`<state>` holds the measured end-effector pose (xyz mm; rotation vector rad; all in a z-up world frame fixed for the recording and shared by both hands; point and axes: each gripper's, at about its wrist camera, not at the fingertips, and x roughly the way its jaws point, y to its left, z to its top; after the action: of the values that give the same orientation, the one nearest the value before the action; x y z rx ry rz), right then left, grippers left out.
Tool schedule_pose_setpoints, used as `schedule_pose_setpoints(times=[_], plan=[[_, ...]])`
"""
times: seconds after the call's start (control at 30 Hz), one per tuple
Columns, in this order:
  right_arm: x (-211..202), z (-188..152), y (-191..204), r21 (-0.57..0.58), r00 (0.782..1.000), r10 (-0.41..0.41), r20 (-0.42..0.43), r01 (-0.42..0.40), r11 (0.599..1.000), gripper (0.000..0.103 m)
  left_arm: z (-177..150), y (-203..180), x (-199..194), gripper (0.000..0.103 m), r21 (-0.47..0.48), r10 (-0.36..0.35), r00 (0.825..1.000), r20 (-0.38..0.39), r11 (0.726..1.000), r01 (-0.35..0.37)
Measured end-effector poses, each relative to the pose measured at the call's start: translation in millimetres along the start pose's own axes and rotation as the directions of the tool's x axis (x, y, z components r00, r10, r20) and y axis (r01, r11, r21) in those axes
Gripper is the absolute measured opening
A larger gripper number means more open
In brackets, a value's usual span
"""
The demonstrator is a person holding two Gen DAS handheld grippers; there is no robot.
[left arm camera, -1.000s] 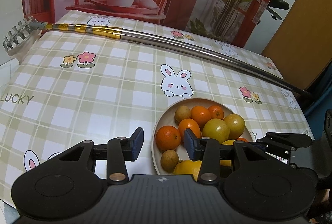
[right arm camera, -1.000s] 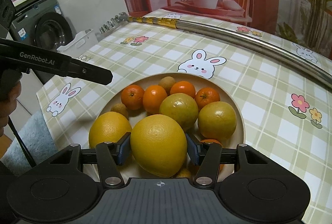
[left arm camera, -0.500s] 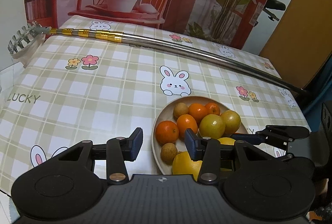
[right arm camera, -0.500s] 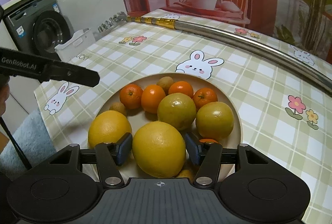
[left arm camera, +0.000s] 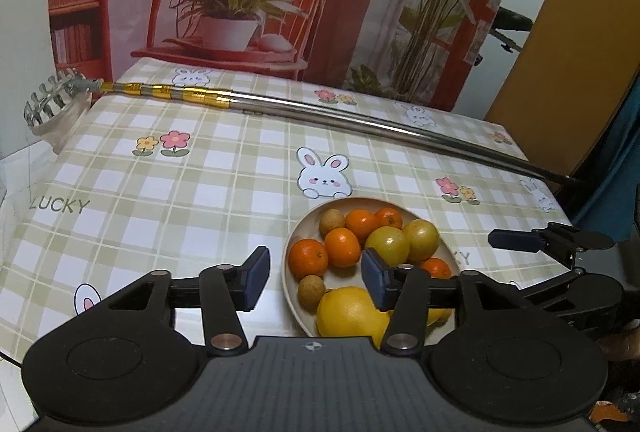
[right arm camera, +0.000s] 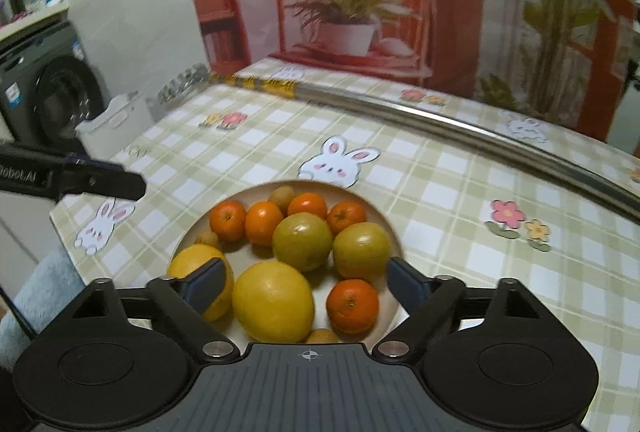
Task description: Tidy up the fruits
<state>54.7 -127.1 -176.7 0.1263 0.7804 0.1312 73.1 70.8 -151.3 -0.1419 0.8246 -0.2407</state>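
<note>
A beige plate on the checked tablecloth holds several mandarins, two green-yellow citrus, small brown longans and two big yellow fruits. My right gripper hangs low over the plate's near side. Its jaws are opening wide, and the larger yellow fruit lies between them on the plate, clear of both pads. My left gripper hovers above the plate's left rim. Its jaws are opening too, with nothing held between them. A right-gripper finger shows at the right edge.
A long metal pole with gold bands and a rake head lies across the table's far side. The table edge runs close on the left, with a washing machine and a white bin beyond it. A printed backdrop stands behind.
The right gripper opened off the large yellow fruit and lifted back; the fruit now rests in the plate. The left gripper drew back and up, and its jaws widened.
</note>
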Motion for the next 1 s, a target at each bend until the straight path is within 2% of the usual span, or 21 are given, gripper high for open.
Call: schedule_pose_setpoints(times=[0.03, 0.1, 0.17, 0.3, 0.4, 0.5, 0.7, 0.9, 1.0], plan=[[-3.8, -0.2, -1.0, 0.009, 1.0, -0.006, 0.01, 0.005, 1.0, 0.097, 0.4, -1.1, -2.8, 0.066, 0.0, -0.005, 1.0, 0.003, 1.0, 0.005], [-11.7, 0.5, -2.2, 0.028, 1.0, -0.017, 0.024, 0.016, 0.999, 0.103, 1.8, -3.4, -8.8, 0.083, -0.005, -0.014, 1.0, 0.02, 1.0, 0.014], [-19.5, 1.8, -3.1, 0.048, 0.999, -0.03, 0.037, 0.029, 0.998, 0.103, 3.9, -5.5, -16.5, 0.091, -0.004, -0.023, 0.999, 0.048, 1.0, 0.023], [-41.3, 7.6, -2.6, 0.076, 0.997, -0.033, 0.076, 0.027, 0.997, 0.103, 12.3, -13.0, -33.7, 0.093, 0.02, -0.027, 0.995, 0.1, 0.999, 0.025], [-63.8, 14.9, 2.2, 0.082, 0.99, -0.064, 0.127, 0.054, 0.995, 0.103, 20.1, -23.1, -52.8, 0.094, 0.064, -0.021, 0.986, 0.163, 0.998, 0.01], [-89.2, 25.6, 5.1, 0.09, 0.978, -0.091, 0.189, 0.075, 0.993, 0.103, 28.9, -35.2, -75.0, 0.095, 0.11, -0.019, 0.971, 0.24, 0.994, -0.007], [-139.4, 48.1, 5.9, 0.133, 0.938, -0.163, 0.307, 0.127, 0.983, 0.103, 48.4, -57.4, -119.4, 0.099, 0.151, -0.027, 0.924, 0.382, 0.988, -0.034], [-185.6, 61.4, 5.7, 0.17, 0.885, -0.224, 0.408, 0.168, 0.971, 0.103, 59.7, -83.7, -147.8, 0.103, 0.189, -0.013, 0.883, 0.468, 0.978, -0.086], [-201.3, 64.9, 6.9, 0.178, 0.868, -0.238, 0.435, 0.177, 0.968, 0.103, 61.1, -94.6, -158.8, 0.103, 0.196, 0.003, 0.862, 0.506, 0.973, -0.119]])
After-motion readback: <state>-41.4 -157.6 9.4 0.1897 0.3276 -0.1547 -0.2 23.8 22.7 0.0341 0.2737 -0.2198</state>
